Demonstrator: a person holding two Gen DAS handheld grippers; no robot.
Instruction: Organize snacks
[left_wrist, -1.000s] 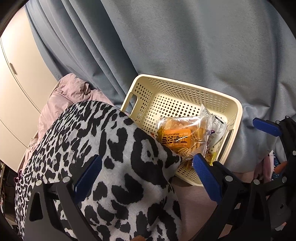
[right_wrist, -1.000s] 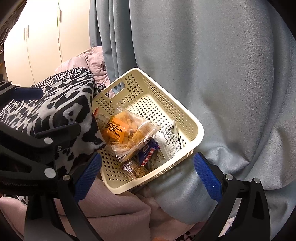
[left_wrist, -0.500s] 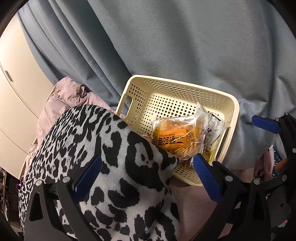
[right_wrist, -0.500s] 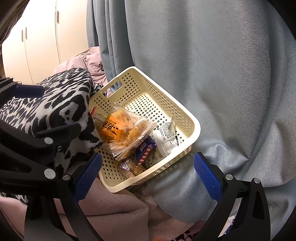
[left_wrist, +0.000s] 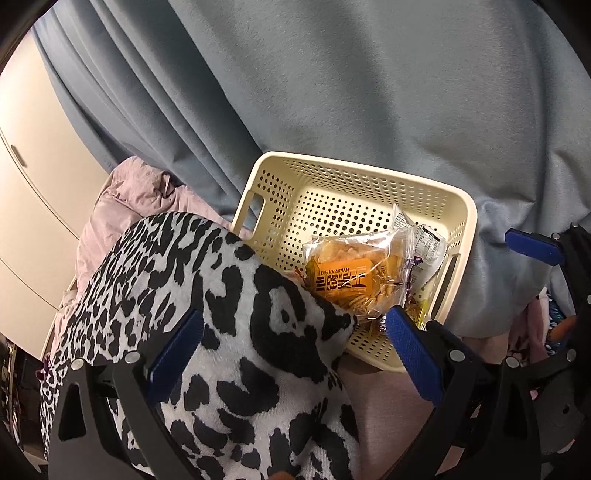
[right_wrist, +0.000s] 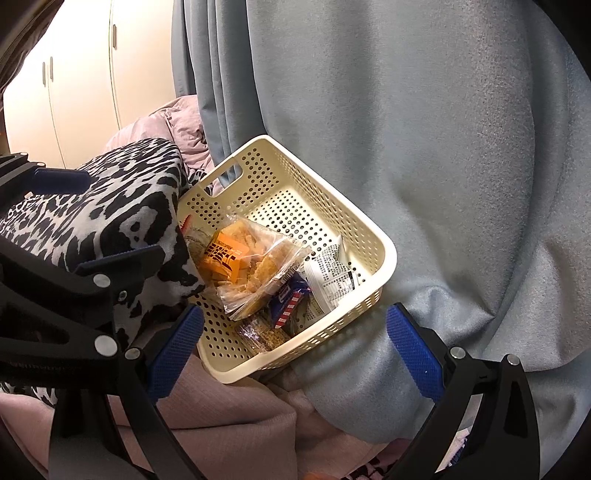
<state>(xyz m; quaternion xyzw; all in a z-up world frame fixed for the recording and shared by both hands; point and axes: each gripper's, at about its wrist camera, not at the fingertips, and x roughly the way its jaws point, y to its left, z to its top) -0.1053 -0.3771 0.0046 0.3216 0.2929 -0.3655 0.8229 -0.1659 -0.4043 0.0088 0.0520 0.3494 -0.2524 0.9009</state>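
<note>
A cream perforated basket (left_wrist: 354, 177) (right_wrist: 373, 236) rests tilted on pink bedding against a grey-blue curtain. Inside lies a clear bag of orange-labelled crackers (left_wrist: 354, 277) (right_wrist: 251, 258), beside a white packet (right_wrist: 328, 280), a blue wrapper (right_wrist: 288, 299) and a grain bar (right_wrist: 262, 334). My left gripper (left_wrist: 295, 347) is open, hovering above a leopard-print cushion with the basket's near corner beyond its right finger. My right gripper (right_wrist: 295, 347) is open too, its blue pads straddling the basket's near corner without touching it. The right gripper's finger (left_wrist: 532, 245) shows at the left wrist view's right edge.
The black-and-white leopard-print cushion (left_wrist: 207, 325) (right_wrist: 110, 206) presses on the basket's left side. Pink bedding (right_wrist: 229, 413) lies below, and a crumpled pink duvet (left_wrist: 129, 199) behind. The curtain (right_wrist: 406, 129) hangs close behind. Cream wardrobe doors (right_wrist: 85, 81) stand at far left.
Both views have drifted slightly; the basket sits a little lower and more central in the left wrist view. Both grippers stay open and the snacks have not shifted.
</note>
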